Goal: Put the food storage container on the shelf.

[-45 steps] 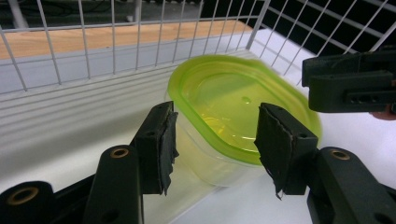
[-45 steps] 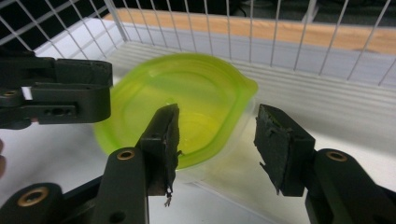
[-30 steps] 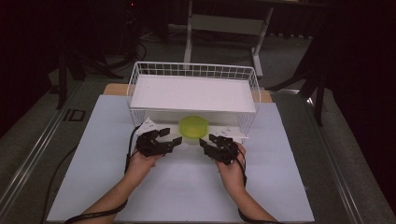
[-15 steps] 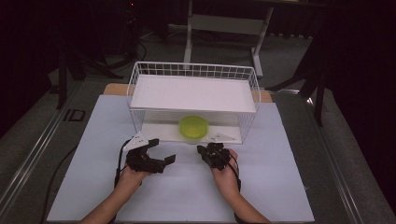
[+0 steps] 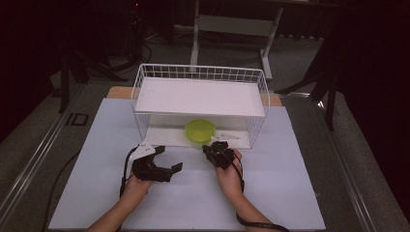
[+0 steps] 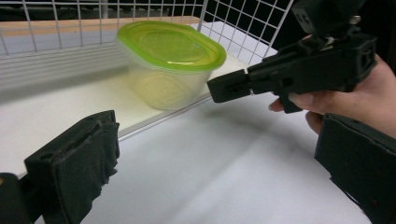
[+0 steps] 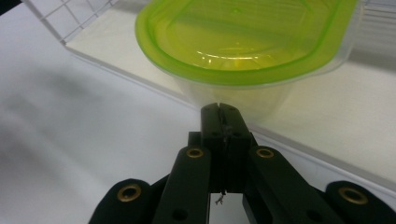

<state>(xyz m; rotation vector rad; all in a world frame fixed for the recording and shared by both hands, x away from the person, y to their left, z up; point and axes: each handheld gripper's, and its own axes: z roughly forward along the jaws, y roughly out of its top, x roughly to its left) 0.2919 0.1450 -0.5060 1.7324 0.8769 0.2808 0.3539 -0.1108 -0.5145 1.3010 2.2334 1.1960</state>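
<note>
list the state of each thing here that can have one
container: upright, green lid on, on the basket's lower shelf
wire basket: upright on the table
left gripper: jaws wide open, nothing between them
right gripper: jaws shut, empty, tips just short of the container

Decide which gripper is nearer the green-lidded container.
Right. The right gripper, jaws shut, sits just in front of the container; the left gripper, jaws open, is farther back on the left.

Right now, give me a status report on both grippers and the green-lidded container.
Left gripper open, nothing between fingers. Right gripper shut, empty, tip just short of the container. Container on wire basket's lower shelf, lid on. Nothing in the way.
</note>
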